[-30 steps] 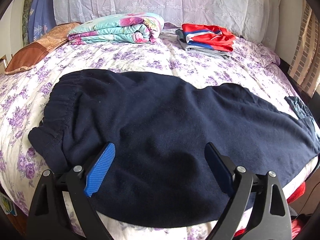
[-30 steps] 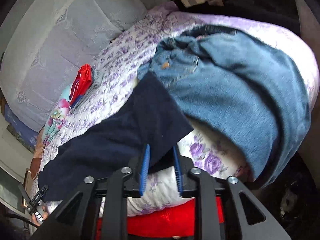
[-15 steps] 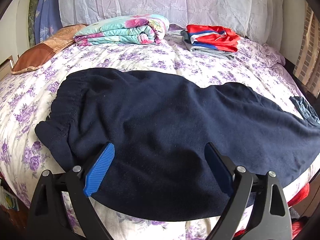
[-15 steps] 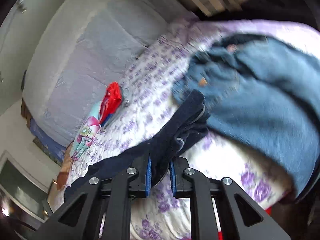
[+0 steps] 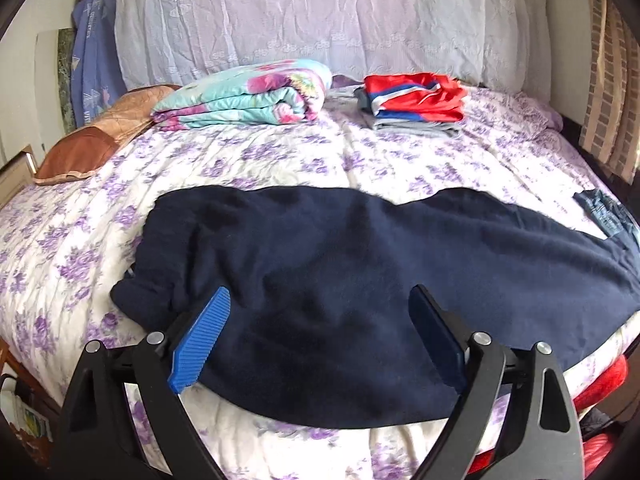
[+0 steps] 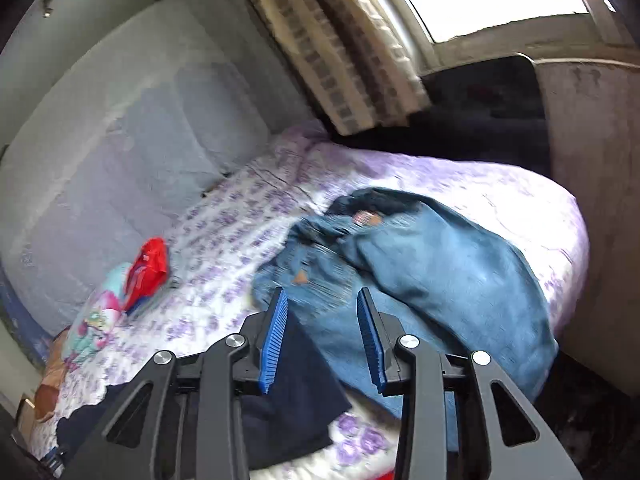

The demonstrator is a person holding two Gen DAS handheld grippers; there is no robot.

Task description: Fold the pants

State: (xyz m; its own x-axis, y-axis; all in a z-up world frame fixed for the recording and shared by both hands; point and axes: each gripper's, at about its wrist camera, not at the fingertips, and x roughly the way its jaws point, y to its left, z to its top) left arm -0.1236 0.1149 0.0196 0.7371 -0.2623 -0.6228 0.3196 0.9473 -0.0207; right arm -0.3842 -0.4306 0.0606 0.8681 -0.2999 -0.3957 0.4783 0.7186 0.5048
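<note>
Dark navy pants lie spread across the near side of the bed, waistband at the left, legs running to the right. My left gripper is open and empty just above the pants' middle. In the right wrist view the leg end of the navy pants lies flat on the bed edge beneath my right gripper, which is open and holds nothing.
A pile of blue jeans lies at the bed's right corner, its edge also in the left wrist view. A folded floral blanket, folded red clothes and a brown pillow sit at the back. The bed has a purple-flowered sheet.
My right gripper opened and let go of the navy pant leg, which now lies flat on the bed. The left gripper drew back and rose a little, staying open.
</note>
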